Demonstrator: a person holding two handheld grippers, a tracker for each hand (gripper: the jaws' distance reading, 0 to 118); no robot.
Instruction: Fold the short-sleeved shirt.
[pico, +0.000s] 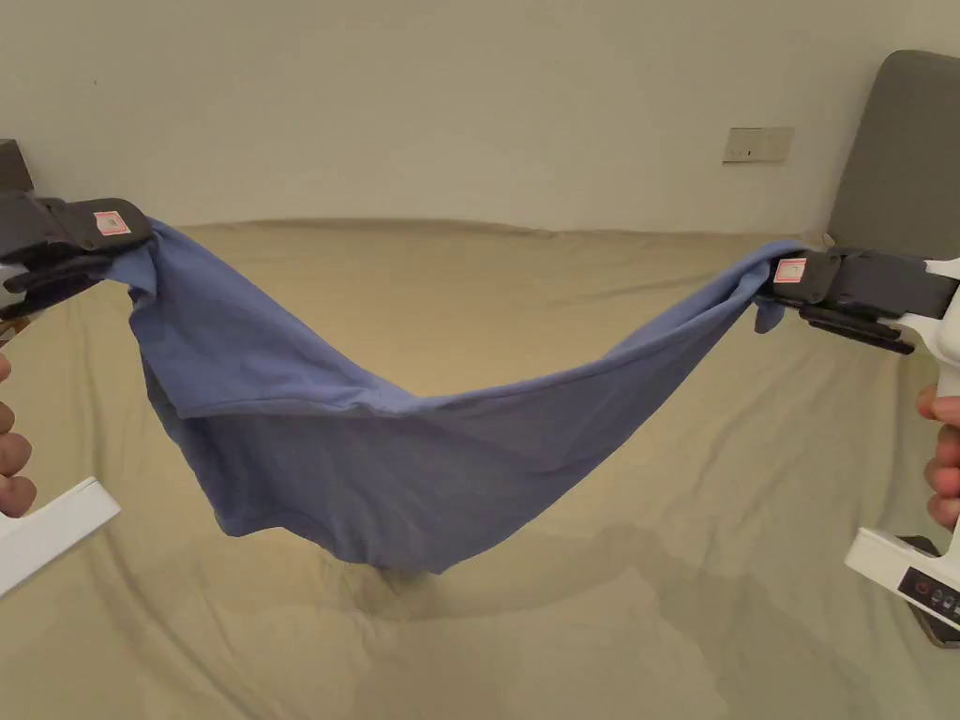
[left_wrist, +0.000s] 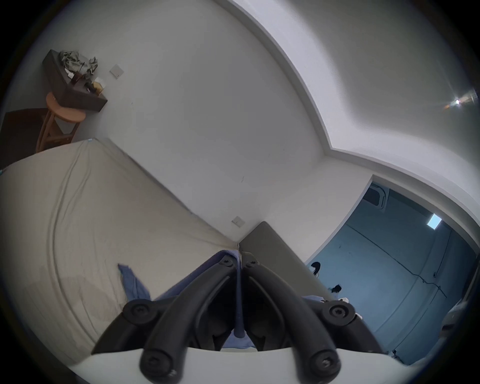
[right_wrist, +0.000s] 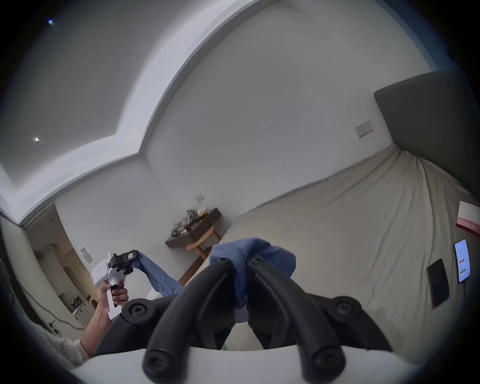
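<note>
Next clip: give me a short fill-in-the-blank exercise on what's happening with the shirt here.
1. The shirt is coloured ____.
2. The left hand-held gripper and the right hand-held gripper each clamp one ____ of the shirt.
3. The shirt's middle sags over the ____, covered by a beige sheet.

Missing words: blue; end; bed

Readable text: one item. The word "Lexicon" stood in pale letters on the red band of a white box (right_wrist: 468, 220), at 3 o'clock on the bed (right_wrist: 363, 220).
</note>
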